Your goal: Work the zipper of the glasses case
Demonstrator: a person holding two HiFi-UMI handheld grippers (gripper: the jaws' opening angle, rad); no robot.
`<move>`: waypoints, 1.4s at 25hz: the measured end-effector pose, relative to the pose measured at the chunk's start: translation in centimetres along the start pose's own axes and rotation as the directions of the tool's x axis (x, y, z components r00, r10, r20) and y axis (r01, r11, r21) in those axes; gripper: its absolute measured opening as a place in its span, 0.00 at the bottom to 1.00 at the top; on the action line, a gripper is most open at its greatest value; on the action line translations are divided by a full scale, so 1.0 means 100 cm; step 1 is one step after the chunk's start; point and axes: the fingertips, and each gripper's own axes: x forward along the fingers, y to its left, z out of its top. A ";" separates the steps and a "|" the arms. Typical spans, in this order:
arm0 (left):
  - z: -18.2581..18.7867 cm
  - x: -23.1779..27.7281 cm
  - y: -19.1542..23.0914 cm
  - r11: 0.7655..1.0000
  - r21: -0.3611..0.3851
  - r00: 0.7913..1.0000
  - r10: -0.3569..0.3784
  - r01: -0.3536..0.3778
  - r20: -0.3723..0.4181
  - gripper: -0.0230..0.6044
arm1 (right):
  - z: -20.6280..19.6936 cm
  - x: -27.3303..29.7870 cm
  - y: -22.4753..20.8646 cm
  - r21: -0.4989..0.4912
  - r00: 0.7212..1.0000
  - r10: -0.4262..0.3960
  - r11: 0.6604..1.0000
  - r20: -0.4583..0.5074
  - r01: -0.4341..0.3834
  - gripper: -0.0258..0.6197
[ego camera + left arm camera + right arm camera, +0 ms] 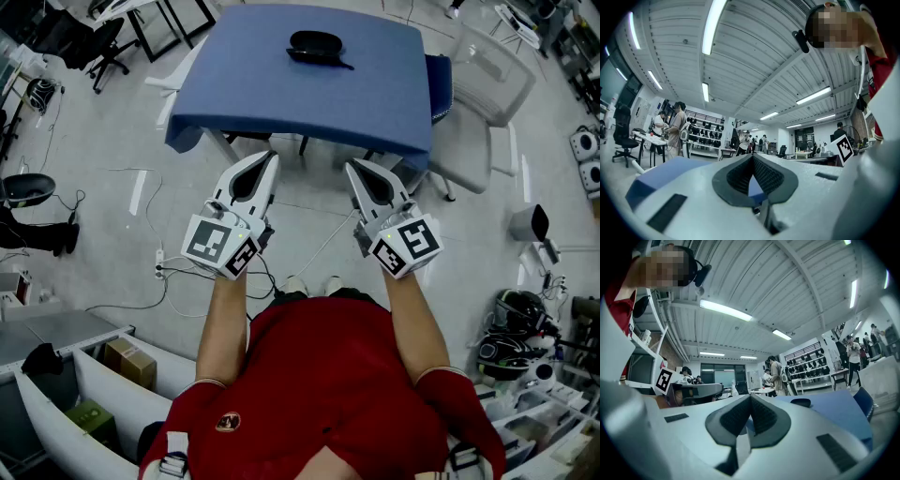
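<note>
Blue table (281, 84): glasses case (316, 45) well beyond both closed, empty tongs.

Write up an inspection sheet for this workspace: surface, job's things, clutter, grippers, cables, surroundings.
Surface: blue table, ahead of the person.
Job's things: black glasses case lies near the table's far edge; its zipper is too small to read.
Clutter: nothing seen on the table besides the case.
Grippers: left gripper and right gripper are both shut and empty, held level over the floor, short of the table.
Cables: power strip with leads on the floor at the left; a white cable runs under the grippers.
Surroundings: white chair right of the table, cardboard boxes at lower left, people at benches in the background.
</note>
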 end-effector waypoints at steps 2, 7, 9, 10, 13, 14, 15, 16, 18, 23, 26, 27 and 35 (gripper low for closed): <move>0.000 -0.002 0.004 1.000 -0.003 1.000 -0.001 0.001 0.004 0.05 | -0.001 0.004 0.003 0.004 1.000 0.010 1.000 0.007 -0.010 0.04; 0.001 -0.011 0.020 1.000 -0.010 1.000 -0.002 0.002 0.018 0.05 | 0.002 0.013 0.011 0.039 0.998 0.022 0.999 0.051 -0.024 0.04; 0.002 -0.017 0.029 1.000 -0.011 1.000 -0.004 0.004 0.024 0.05 | 0.000 0.017 0.012 0.037 0.999 0.007 0.999 0.049 -0.009 0.04; 0.003 -0.020 0.034 1.000 -0.013 1.000 -0.004 0.005 0.027 0.05 | -0.002 0.019 0.013 0.038 0.999 -0.001 0.999 0.046 -0.001 0.04; 0.002 -0.029 0.047 1.000 -0.021 0.999 -0.006 0.006 0.033 0.05 | -0.006 0.025 0.016 0.039 0.999 -0.022 0.999 0.042 0.020 0.04; 0.001 -0.032 0.050 1.000 -0.023 0.999 -0.007 0.008 0.034 0.05 | -0.008 0.026 0.017 0.037 0.999 -0.026 0.999 0.040 0.025 0.04; 0.000 -0.034 0.053 1.000 -0.024 0.999 -0.008 0.009 0.034 0.05 | -0.010 0.027 0.019 0.035 0.999 -0.029 0.999 0.037 0.028 0.04; -0.002 -0.035 0.054 1.000 -0.026 0.999 -0.009 0.010 0.032 0.05 | -0.012 0.028 0.020 0.031 0.999 -0.031 0.999 0.033 0.030 0.04; -0.005 -0.037 0.058 0.999 -0.029 1.000 -0.012 0.013 0.028 0.05 | -0.016 0.030 0.023 0.023 0.999 -0.033 0.999 0.022 0.032 0.04; -0.006 -0.035 0.068 0.999 -0.029 1.000 -0.022 0.022 0.020 0.05 | -0.019 0.038 0.026 0.014 0.999 -0.033 0.999 0.009 0.033 0.04; -0.010 -0.027 0.079 0.999 -0.030 1.000 -0.021 0.022 0.013 0.05 | -0.025 0.046 0.018 0.022 0.999 -0.036 0.999 0.007 0.036 0.04; -0.012 -0.023 0.083 0.999 -0.030 1.000 -0.022 0.022 0.010 0.05 | -0.027 0.050 0.013 0.025 0.999 -0.038 0.999 0.008 0.037 0.04; -0.018 0.035 0.130 1.000 -0.009 1.000 -0.010 0.010 -0.006 0.05 | -0.027 0.105 -0.050 0.000 0.999 -0.025 1.000 0.023 0.025 0.04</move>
